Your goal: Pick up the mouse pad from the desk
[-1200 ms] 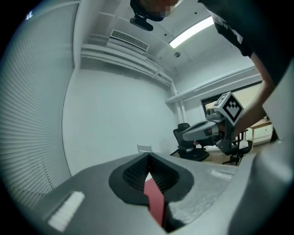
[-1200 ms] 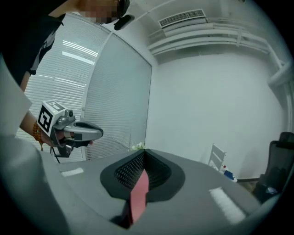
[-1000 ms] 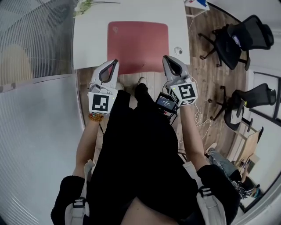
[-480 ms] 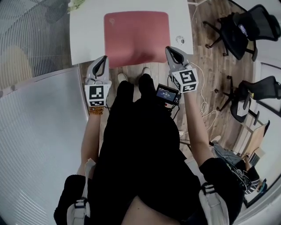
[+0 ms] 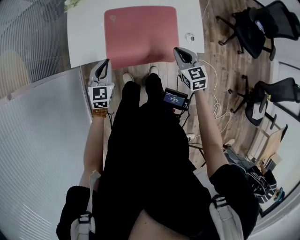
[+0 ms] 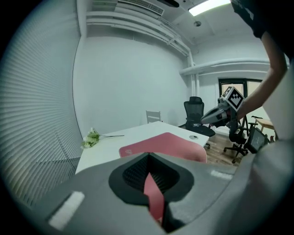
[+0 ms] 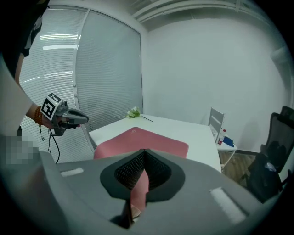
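The left gripper [image 5: 104, 64] hangs off the bench's [image 5: 86, 33] near edge, just beside the near left corner of the pad [image 5: 140, 33]. In its own view the left gripper [image 6: 147, 155] has its jaws together at the tips and clamps nothing. A red sliver of the pad [image 6: 170, 144] shows through the slit behind the tips. The pad lies ahead of this gripper and slightly to its right on the white bench [image 6: 105, 147].

The right gripper [image 5: 179, 51] sits by the pad's near right corner, also off the bench edge. Its view shows the right gripper [image 7: 144, 151] likewise closed, tips meeting, empty, with pink visible through the narrow gap. The pad [image 7: 142, 140] lies ahead of it and slightly to its left on the bench [image 7: 197, 133].

The pad lies flat, its near edge overhanging the bench edge between the two grippers and curling down a little. Neither gripper touches it.

A sprig of flowers [image 5: 70, 3] rests beyond the left gripper, at the far left corner of the bench. A small round disc [image 5: 190, 36] sits just ahead of the right gripper, beside the pad's right edge. Office chairs [image 5: 253, 28] stand well off to the right gripper's side.
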Demonstrator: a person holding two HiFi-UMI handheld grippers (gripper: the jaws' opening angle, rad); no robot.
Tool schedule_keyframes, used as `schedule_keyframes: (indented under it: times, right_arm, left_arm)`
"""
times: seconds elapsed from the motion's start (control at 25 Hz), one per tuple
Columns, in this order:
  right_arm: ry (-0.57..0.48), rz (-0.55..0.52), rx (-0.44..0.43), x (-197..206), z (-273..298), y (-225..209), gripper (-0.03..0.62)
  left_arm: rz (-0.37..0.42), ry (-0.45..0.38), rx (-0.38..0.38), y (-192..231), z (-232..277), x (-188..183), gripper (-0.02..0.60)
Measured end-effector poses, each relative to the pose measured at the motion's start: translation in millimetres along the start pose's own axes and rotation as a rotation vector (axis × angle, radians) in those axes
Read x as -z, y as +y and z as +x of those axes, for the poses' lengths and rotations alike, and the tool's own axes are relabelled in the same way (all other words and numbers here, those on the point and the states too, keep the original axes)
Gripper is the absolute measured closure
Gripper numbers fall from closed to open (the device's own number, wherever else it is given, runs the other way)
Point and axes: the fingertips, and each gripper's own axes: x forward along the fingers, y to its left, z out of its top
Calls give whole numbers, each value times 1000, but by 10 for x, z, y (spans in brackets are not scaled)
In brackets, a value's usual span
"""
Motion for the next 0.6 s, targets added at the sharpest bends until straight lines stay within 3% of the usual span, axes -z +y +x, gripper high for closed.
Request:
schedule_keyframes:
  times: [0.2, 0.32, 0.6]
  right_arm:
    - [67, 13, -51, 359, 113, -49, 571]
    - [113, 37, -59, 622, 110, -163, 571]
    - [207, 114, -61, 1100, 156, -347, 567]
  left_arm:
    - [-59, 81, 9, 92, 82, 439, 581]
    - [-99, 79, 35, 40, 187, 644, 580]
    - [-260, 162, 50, 70, 382, 1038, 574]
